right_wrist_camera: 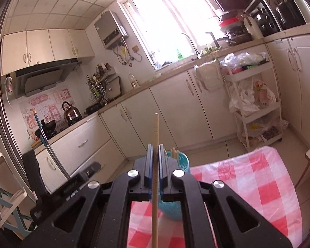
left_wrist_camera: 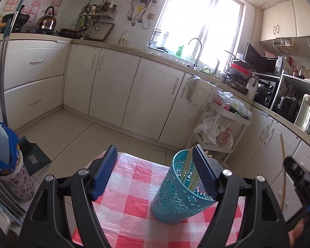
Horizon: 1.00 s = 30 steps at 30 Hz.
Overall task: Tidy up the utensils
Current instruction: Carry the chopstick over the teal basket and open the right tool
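Note:
A teal perforated utensil holder (left_wrist_camera: 175,198) stands on the red-and-white checked tablecloth (left_wrist_camera: 132,206), with several wooden chopsticks (left_wrist_camera: 189,165) inside. My left gripper (left_wrist_camera: 155,171) is open, its right finger next to the holder's rim. My right gripper (right_wrist_camera: 155,157) is shut on a single wooden chopstick (right_wrist_camera: 155,144), held upright just behind the holder (right_wrist_camera: 175,204) in the right wrist view. The right gripper (left_wrist_camera: 299,177) and its chopstick (left_wrist_camera: 283,165) also show at the right edge of the left wrist view.
White kitchen cabinets (left_wrist_camera: 105,82) ring the floor. A white trolley (left_wrist_camera: 219,124) with bags stands beyond the table. A floral bin with a blue bag (left_wrist_camera: 8,165) stands at the left. A wooden chair (right_wrist_camera: 4,196) is at the left of the right wrist view.

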### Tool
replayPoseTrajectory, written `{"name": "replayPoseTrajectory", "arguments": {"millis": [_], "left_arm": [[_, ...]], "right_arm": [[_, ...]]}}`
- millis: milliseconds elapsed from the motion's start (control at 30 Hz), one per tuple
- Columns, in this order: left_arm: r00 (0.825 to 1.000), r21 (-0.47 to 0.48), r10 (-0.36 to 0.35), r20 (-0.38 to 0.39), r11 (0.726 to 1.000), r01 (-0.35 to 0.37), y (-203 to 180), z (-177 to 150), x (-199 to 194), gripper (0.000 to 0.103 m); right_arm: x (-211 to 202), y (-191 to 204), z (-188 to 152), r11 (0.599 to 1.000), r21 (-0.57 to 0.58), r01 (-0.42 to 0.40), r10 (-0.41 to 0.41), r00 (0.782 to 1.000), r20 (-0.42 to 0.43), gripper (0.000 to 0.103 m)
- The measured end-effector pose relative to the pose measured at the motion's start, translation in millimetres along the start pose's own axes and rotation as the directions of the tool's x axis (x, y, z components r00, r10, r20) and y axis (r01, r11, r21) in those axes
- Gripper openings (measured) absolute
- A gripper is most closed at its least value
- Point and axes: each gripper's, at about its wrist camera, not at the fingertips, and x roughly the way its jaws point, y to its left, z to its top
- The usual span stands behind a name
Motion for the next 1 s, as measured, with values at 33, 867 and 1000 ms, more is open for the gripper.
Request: {"name": "replayPoseTrajectory", "arguments": {"millis": [33,867,1000], "left_arm": [[1.000,-0.001,0.002,-0.001,1.000,-0.002,1.0,0.5,0.4,0.072],[1.000,-0.056,-0.006,-0.004,0.998,0.006,18.0,13.7,0.9,0.077],[1.000,-0.044,-0.010,-0.005,0.999,0.010,14.3,12.7,0.1,0.077]], "right_arm": [[5.6,4.9,7.5,1.000,-0.004,-0.006,0.006,1.000,0.023,0.006],[138.1,6.9,23.4,0.991,-0.002,0.135,-0.134,0.987,0.094,0.006],[144.9,8.6,24.1,0.990,-0.012,0.140,-0.139,0.988,0.074,0.006]]}}
